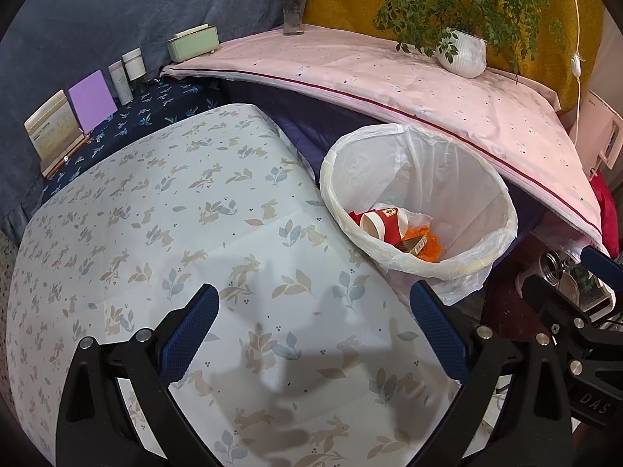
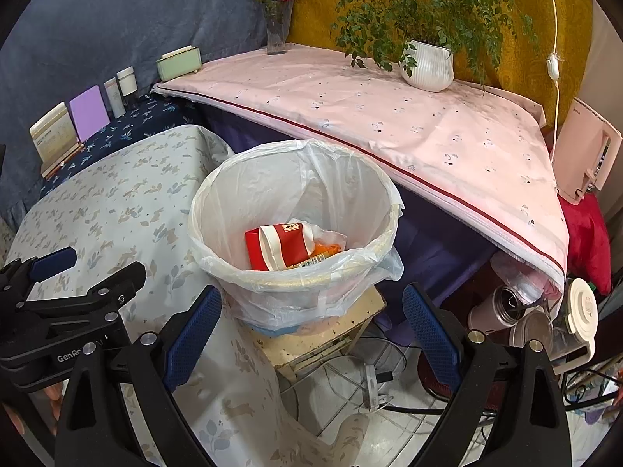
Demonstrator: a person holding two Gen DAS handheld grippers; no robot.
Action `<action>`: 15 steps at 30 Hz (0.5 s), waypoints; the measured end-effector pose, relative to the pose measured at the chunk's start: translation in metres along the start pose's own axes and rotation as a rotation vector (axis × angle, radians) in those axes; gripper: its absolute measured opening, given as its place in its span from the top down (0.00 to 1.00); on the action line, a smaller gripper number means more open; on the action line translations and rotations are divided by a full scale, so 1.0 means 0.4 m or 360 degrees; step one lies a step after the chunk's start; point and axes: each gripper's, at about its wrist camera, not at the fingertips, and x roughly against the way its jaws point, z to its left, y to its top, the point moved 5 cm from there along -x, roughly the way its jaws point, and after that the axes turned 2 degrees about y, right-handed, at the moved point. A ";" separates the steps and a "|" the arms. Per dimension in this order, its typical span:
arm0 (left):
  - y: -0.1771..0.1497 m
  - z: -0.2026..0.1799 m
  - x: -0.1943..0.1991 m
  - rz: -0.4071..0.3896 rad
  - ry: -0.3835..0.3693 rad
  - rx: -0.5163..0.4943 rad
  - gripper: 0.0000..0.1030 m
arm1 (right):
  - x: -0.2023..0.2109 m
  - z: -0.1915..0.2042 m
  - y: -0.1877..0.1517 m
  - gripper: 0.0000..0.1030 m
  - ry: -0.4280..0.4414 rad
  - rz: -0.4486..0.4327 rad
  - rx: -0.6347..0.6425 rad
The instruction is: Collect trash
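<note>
A white-lined trash bin (image 1: 422, 179) (image 2: 296, 179) stands between the rabbit-print table (image 1: 175, 233) and the pink-covered table. Inside it lie a red paper cup (image 1: 383, 223) (image 2: 280, 247), orange scraps (image 1: 426, 243) and a small carton. My left gripper (image 1: 311, 330) is open and empty above the rabbit-print cloth, left of the bin. My right gripper (image 2: 311, 330) is open and empty, just in front of the bin and above its stool. The left gripper also shows in the right wrist view (image 2: 70, 272).
The pink-covered table (image 1: 428, 89) carries a potted plant (image 1: 463, 52) and a flower vase (image 1: 294, 7). A green box (image 1: 192, 43), jars, a purple card (image 1: 91, 99) and a calendar stand at the back left. Flasks and cables (image 2: 518, 319) lie on the floor at right.
</note>
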 end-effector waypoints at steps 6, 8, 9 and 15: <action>-0.003 -0.002 0.002 0.0003 0.0001 -0.0001 0.09 | 0.001 0.001 -0.001 0.12 0.0001 0.0000 0.0000; -0.003 -0.003 0.002 0.0005 0.0002 0.0000 0.09 | 0.000 0.000 -0.001 0.12 -0.0001 0.0001 0.0001; -0.004 -0.002 0.001 0.0008 0.0003 0.0001 0.09 | 0.000 0.000 -0.001 0.12 -0.0001 0.0001 0.0001; -0.008 0.001 -0.002 0.0013 -0.0005 0.0002 0.09 | 0.000 0.000 -0.001 0.12 0.0000 0.0002 0.0000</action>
